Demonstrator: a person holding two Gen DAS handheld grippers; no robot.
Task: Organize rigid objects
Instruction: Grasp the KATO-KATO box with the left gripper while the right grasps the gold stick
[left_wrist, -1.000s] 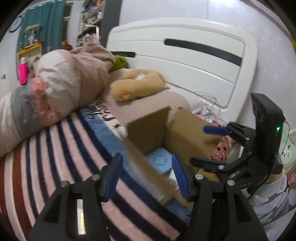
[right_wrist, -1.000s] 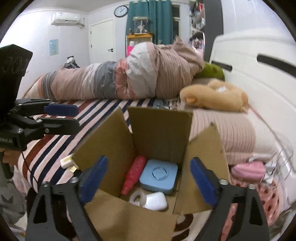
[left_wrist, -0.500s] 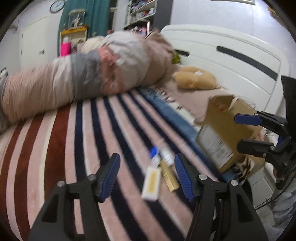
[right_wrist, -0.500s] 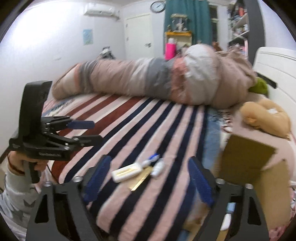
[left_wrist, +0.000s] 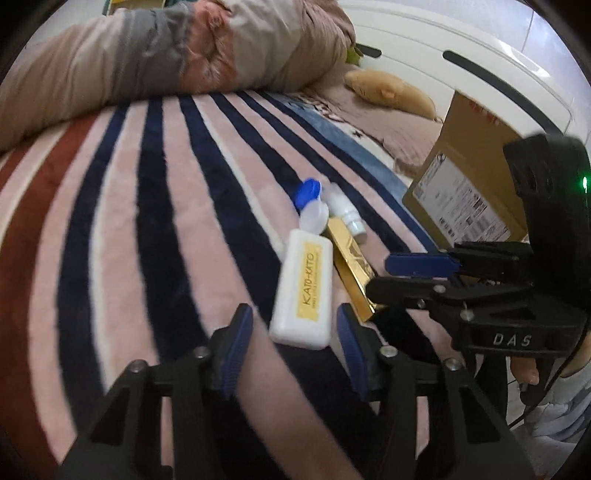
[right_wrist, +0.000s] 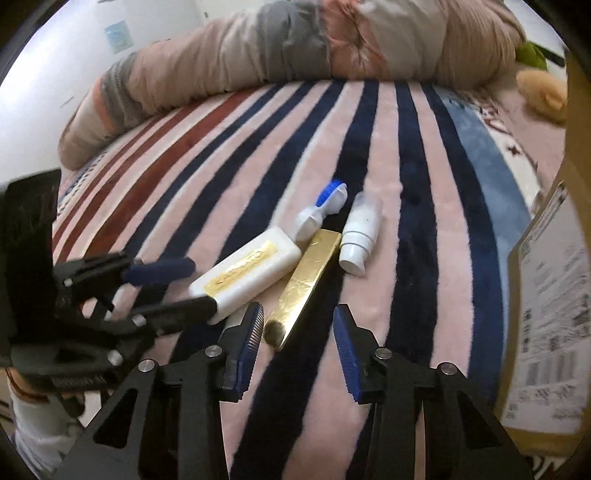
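Left gripper (left_wrist: 293, 345) open, jaws straddling the near end of the white box (left_wrist: 303, 293) (yellow label). Right gripper (right_wrist: 298, 345) open, around the gold bar (right_wrist: 306, 282) end. Both lie mid-blanket (left_wrist: 166, 221), touching; small white bottle (right_wrist: 360, 236) beside them, cardboard box (left_wrist: 469, 177) at the blanket's right edge.

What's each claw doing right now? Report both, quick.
Left claw: open, holding nothing, lined up on the white rectangular bottle with the yellow label.
Right claw: open, holding nothing, over the near end of the flat gold bar-shaped box.
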